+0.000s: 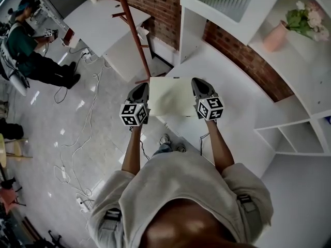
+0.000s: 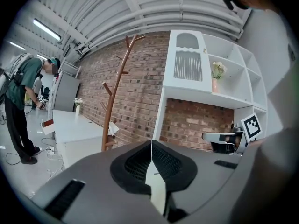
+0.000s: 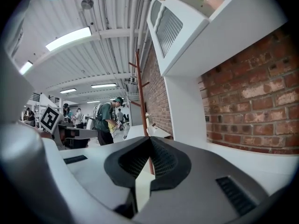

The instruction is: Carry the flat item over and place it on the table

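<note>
The flat item is a pale cream sheet (image 1: 170, 98), held level between my two grippers above the near corner of the white table (image 1: 232, 87). My left gripper (image 1: 139, 90) is shut on the sheet's left edge. My right gripper (image 1: 200, 85) is shut on its right edge. In the left gripper view the sheet (image 2: 157, 190) shows edge-on as a thin pale strip pinched between the dark pads (image 2: 135, 164) of the left gripper (image 2: 151, 146). The right gripper view shows the same: the sheet (image 3: 141, 190) is clamped in the right gripper (image 3: 150, 141).
A red-brown coat stand (image 1: 133, 30) rises just beyond the sheet. A second white table (image 1: 103, 25) stands at the back left, with a person (image 1: 26, 50) beside it. Cables (image 1: 77, 138) trail over the floor. White shelves with a pink vase (image 1: 275, 35) line the right wall.
</note>
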